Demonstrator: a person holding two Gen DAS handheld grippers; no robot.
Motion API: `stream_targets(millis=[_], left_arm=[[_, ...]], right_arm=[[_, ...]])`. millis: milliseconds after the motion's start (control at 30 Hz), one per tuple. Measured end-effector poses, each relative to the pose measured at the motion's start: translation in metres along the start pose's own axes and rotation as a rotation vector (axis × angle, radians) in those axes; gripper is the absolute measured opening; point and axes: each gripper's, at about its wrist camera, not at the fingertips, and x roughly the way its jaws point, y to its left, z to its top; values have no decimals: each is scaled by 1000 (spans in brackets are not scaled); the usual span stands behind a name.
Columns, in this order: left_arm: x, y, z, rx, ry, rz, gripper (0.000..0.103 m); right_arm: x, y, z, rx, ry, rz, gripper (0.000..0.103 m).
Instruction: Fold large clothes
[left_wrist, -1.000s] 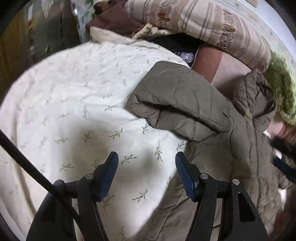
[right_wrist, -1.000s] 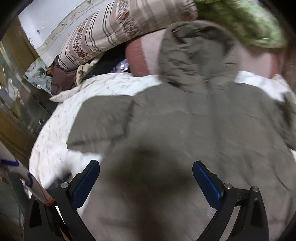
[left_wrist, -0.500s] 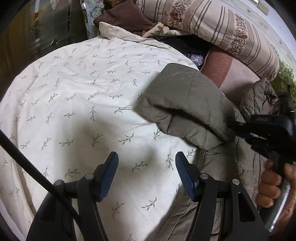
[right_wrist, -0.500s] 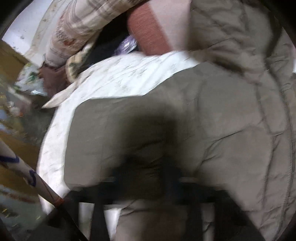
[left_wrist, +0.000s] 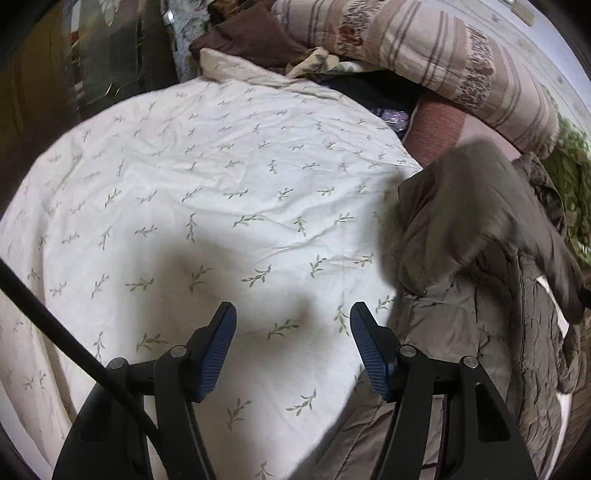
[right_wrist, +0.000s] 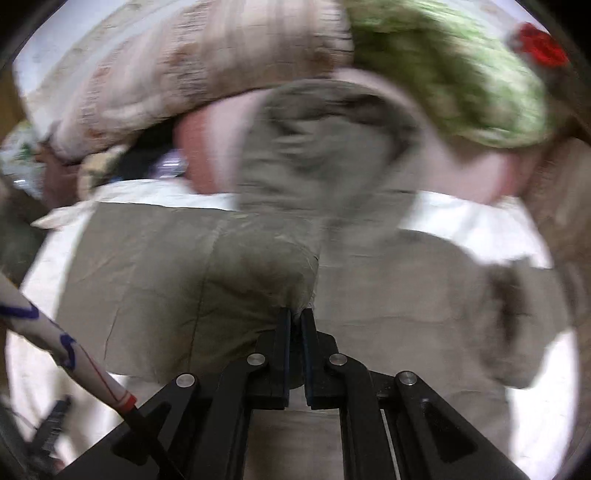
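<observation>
An olive-grey padded hooded jacket (left_wrist: 461, 317) lies on a cream leaf-print bedsheet (left_wrist: 221, 206). Its left sleeve (left_wrist: 458, 221) is lifted and drawn over the body. In the right wrist view my right gripper (right_wrist: 295, 314) is shut on the sleeve's end (right_wrist: 207, 280), holding it above the jacket body (right_wrist: 406, 317); the hood (right_wrist: 317, 147) lies beyond, blurred. My left gripper (left_wrist: 293, 317) is open and empty above the bare sheet, left of the jacket's edge.
A striped pillow (left_wrist: 443, 62) and a green cover (left_wrist: 569, 177) lie at the bed's head, with a pinkish cushion (left_wrist: 439, 129) and brown cloth (left_wrist: 247, 37). Dark furniture (left_wrist: 92, 66) stands beyond the bed's left side. A cable (left_wrist: 55, 325) crosses the lower left.
My right gripper came down on the sleeve, shut on it, and lifted it across over the jacket body. The left gripper stayed open, shifting slightly left over the sheet.
</observation>
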Motion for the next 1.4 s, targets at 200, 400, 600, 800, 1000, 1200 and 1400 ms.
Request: stream_targets(millis=[200, 400, 600, 800, 1000, 1200, 1400], left_arm=[[-7, -26, -9, 105, -33, 0, 63], [-5, -58, -23, 228, -30, 4, 63], [-2, -70, -29, 280, -34, 14, 63], [-2, -69, -29, 259, -16, -13, 63], [2, -77, -40, 290, 8, -14, 63], [-5, -90, -40, 317, -1, -15, 63], [-19, -111, -53, 355, 2, -55, 63]], right_arm=[[20, -95, -14, 87, 42, -256, 5], [62, -143, -29, 182, 102, -343, 4], [79, -163, -37, 206, 125, -397, 4], [22, -156, -37, 238, -10, -287, 9], [45, -114, -53, 175, 20, -235, 44], [100, -93, -72, 136, 73, -301, 44], [48, -116, -63, 161, 27, -165, 51]])
